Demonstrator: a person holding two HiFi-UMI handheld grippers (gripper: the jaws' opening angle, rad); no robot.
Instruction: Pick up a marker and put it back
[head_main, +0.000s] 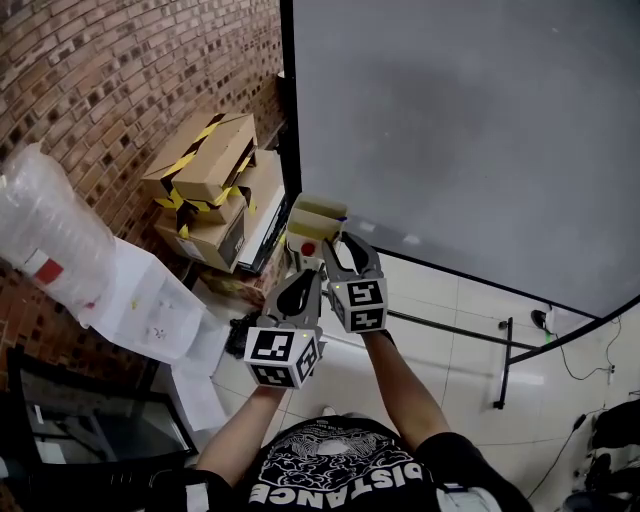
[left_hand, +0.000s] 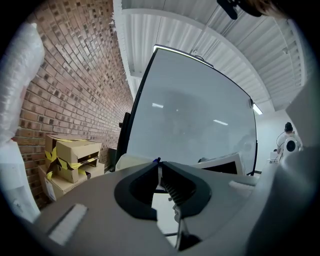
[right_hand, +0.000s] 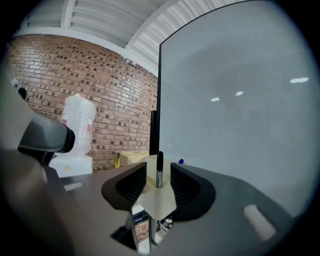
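right claw (right_hand: 158, 169) is seen spread wide, and the black marker (right_hand: 159, 159) is caught standing upright in the gap between the jaws, a sliver of space left on either side, nothing gripped. the marker is set on a pale yellow holder (right_hand: 154, 200) fixed at the edge of the grey whiteboard (right_hand: 235, 100). left claw (left_hand: 159, 163) is held lower and beside it, jaws pressed together on nothing. cardboard boxes (left_hand: 75, 155) are stacked against the brick wall (right_hand: 100, 85) beyond.
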